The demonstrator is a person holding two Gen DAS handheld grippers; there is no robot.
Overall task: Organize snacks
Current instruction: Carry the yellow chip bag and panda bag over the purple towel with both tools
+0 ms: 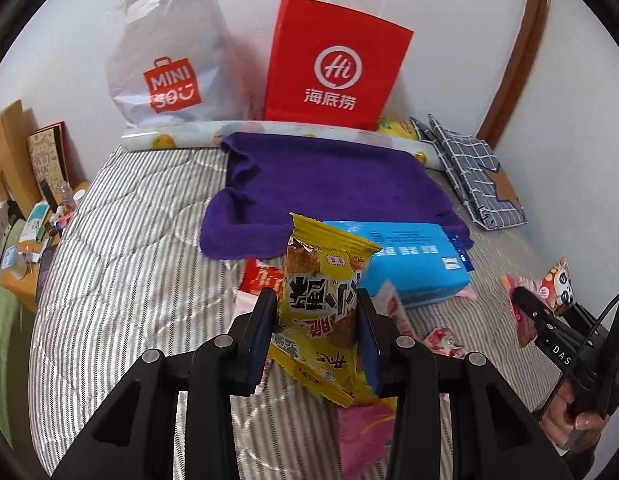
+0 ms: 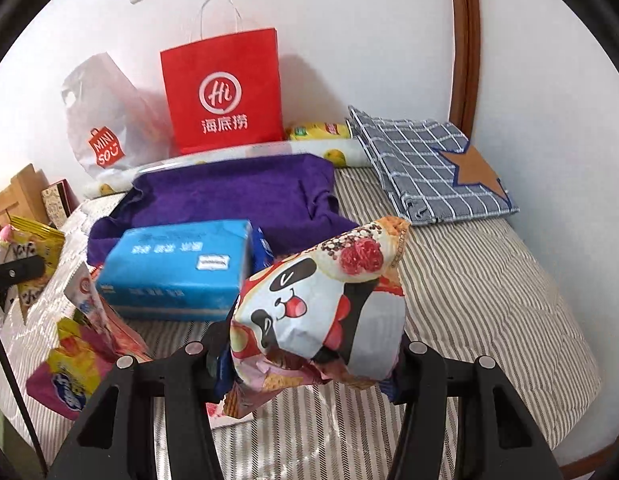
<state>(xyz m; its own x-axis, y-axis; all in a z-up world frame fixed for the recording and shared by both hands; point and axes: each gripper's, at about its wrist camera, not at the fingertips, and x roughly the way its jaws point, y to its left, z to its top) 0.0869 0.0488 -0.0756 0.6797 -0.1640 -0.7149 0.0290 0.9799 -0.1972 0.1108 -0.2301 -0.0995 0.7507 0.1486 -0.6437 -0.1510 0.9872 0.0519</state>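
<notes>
The yellow snack packet (image 1: 321, 304) stands upright between the pads of the left hand-held gripper (image 1: 317, 336), which is clamped narrow on its middle, above the striped bed (image 1: 121, 240). The panda snack bag (image 2: 321, 312) sits crumpled in the right hand-held gripper (image 2: 313, 364), whose jaws are closed on its lower end at a middling width. Both are held clear of the loose snacks lying below, near the blue tissue pack (image 2: 177, 268) and the purple towel (image 1: 329, 176).

To do this step well, each packet probably needs a firm but gentle hold, since the contents may crush, and should be carried level toward wherever the snacks are being gathered; the red paper bag (image 1: 333, 64) against the wall looks a likely place, though that is a guess.

The left wrist view alone shows the person's fingers on the right tool and a cluttered bedside shelf. The right wrist view alone shows a wall switch and the purple-and-yellow packets (image 2: 69, 368) at the bed's edge.
</notes>
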